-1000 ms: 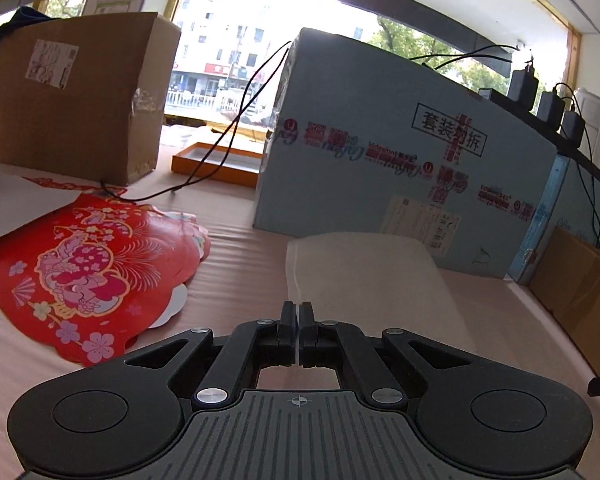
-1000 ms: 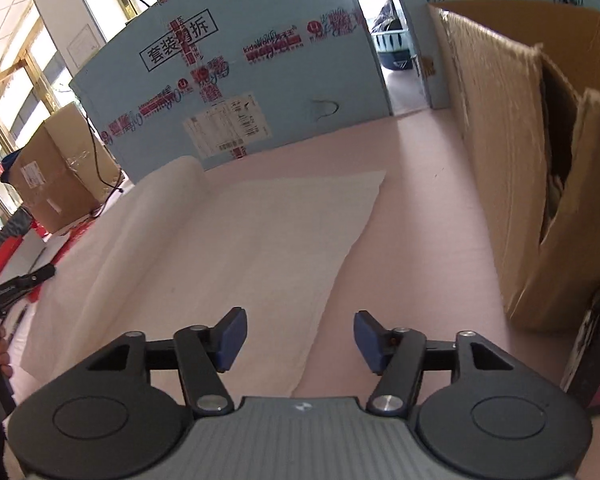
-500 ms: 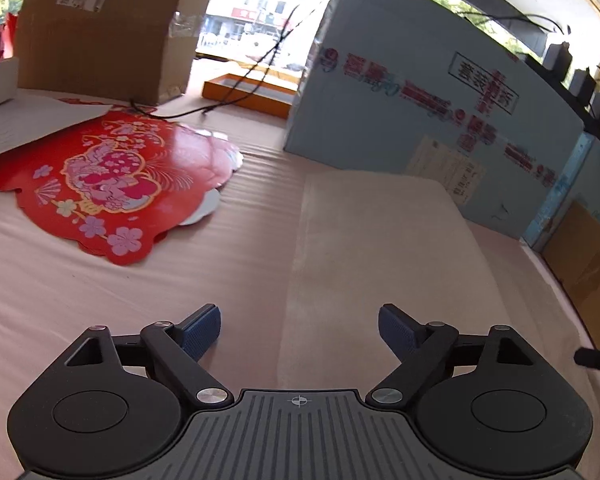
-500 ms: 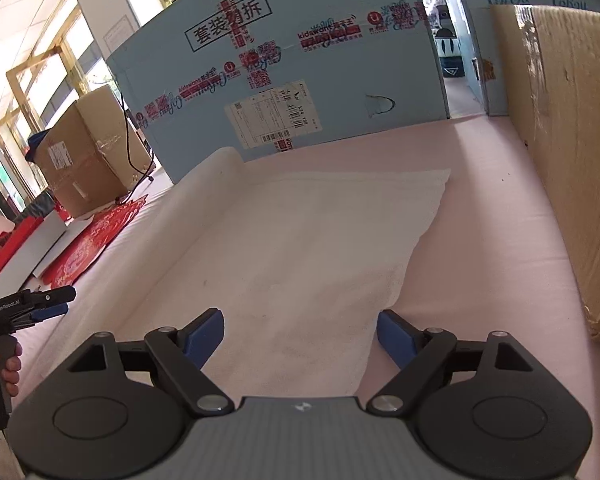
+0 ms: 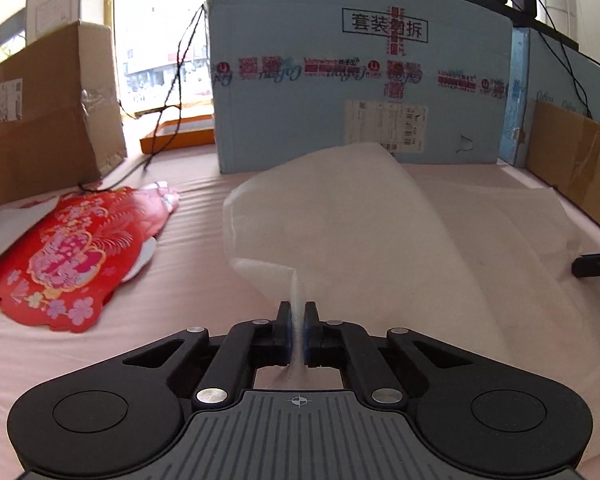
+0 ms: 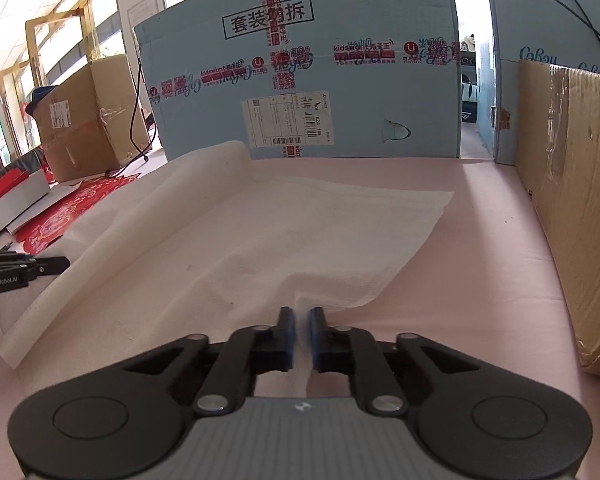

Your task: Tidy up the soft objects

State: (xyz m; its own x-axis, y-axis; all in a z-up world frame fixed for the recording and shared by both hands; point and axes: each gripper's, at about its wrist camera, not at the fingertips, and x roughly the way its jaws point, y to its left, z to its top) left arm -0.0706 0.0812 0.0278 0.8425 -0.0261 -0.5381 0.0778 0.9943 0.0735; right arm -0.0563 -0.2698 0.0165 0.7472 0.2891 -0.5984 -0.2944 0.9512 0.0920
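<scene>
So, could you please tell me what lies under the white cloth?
The white cloth rests on the pink table cover, which shows all around it. Whatever sits beneath the cloth's middle is covered; nothing bulges through.

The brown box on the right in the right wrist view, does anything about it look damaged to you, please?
Yes. The brown box has a creased, dented side wall, and its near bottom corner is crushed and bulging onto the pink table. Its tape looks wrinkled too.
</scene>
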